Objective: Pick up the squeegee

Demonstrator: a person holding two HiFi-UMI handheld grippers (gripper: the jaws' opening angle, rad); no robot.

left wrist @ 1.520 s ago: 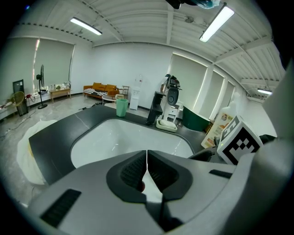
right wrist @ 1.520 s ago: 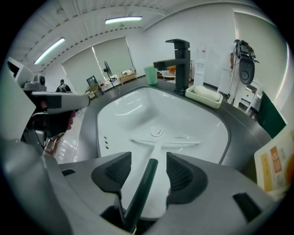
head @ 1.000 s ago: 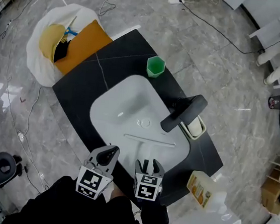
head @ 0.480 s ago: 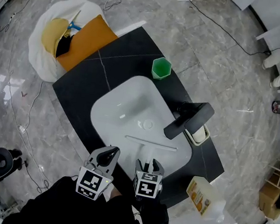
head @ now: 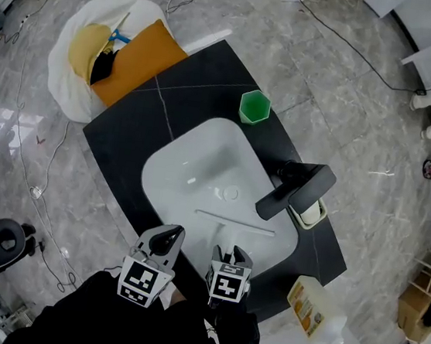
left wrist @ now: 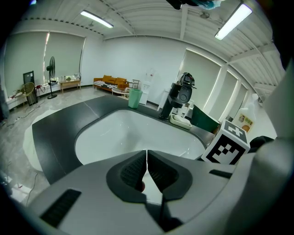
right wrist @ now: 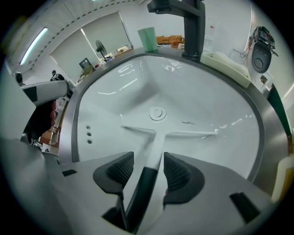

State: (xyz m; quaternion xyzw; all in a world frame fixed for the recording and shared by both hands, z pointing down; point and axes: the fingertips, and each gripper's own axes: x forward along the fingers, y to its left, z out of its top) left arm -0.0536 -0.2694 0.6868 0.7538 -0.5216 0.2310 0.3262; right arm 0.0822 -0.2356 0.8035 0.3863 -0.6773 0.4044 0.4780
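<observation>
"Counting what lies in the sink [head: 193, 165], what do you get?"

"One squeegee [head: 234, 223], flat on the white bottom. Its blade runs across the bowl just below the single drain [right wrist: 157, 113], and its handle points to 6 o'clock, toward the person."

"And the grippers?"

"Two, side by side at the basin's 6 o'clock rim. On the left gripper [left wrist: 146, 153] the fingers [left wrist: 133, 170] are pressed together tip to tip over the near edge of the bowl. On the right gripper [right wrist: 148, 158] the fingers [right wrist: 120, 170] stand apart, one on each side of the squeegee's handle. The dark end of the handle runs back between them, with a gap showing on both sides, so they are around it and not clamped on it."

"What else sits on the black surface [head: 135, 130]?"

"One green cup [head: 255, 106] at about 1 o'clock from the bowl, apart from its rim. One black faucet [head: 295, 189] is at 3 o'clock, its spout reaching over the basin, with one pale soap dish [head: 309, 212] just beside its base. One yellowish bottle [head: 310, 305] is at 5 o'clock, past the corner of the surface."

"Anything off the surface?"

"One white bag [head: 70, 87] on the floor at 10 o'clock, with an orange board [head: 139, 61] lying against it."
</observation>
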